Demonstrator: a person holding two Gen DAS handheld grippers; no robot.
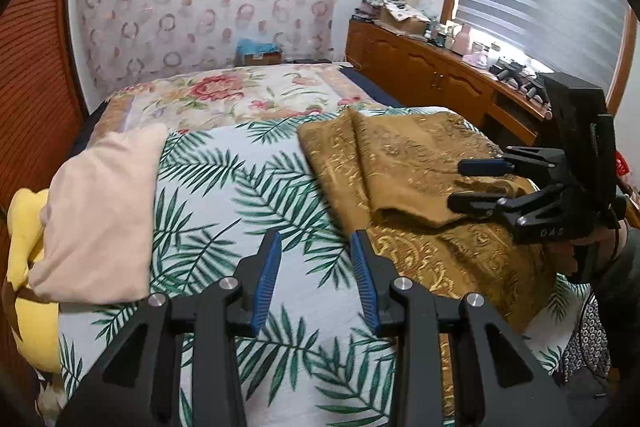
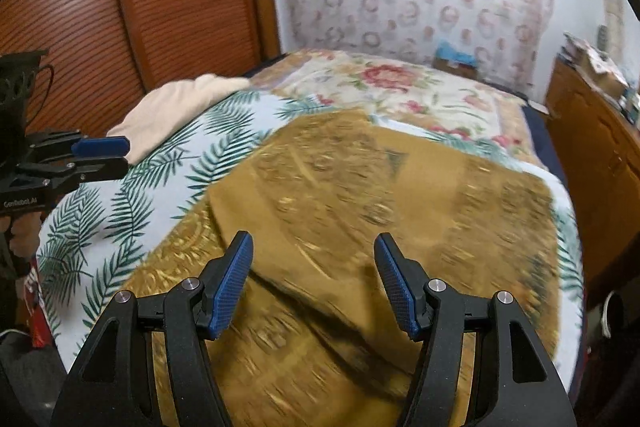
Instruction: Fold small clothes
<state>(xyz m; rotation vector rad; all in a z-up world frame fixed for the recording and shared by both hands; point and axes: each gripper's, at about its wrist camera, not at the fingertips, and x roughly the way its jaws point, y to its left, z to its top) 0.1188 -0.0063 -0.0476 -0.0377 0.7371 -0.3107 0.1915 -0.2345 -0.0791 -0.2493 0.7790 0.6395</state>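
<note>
One cardboard box (image 1: 262,57) at upper centre against the patterned wall, blue stuff heaped inside. One gold brocade cloth (image 1: 404,163) rumpled right of centre on the palm-leaf bedspread (image 1: 224,187); one folded pale pink garment (image 1: 100,211) at left. Two tongs: left gripper (image 1: 316,243) released over bare bedspread, right gripper (image 2: 314,247) released above the gold cloth, nothing grasped.
</note>
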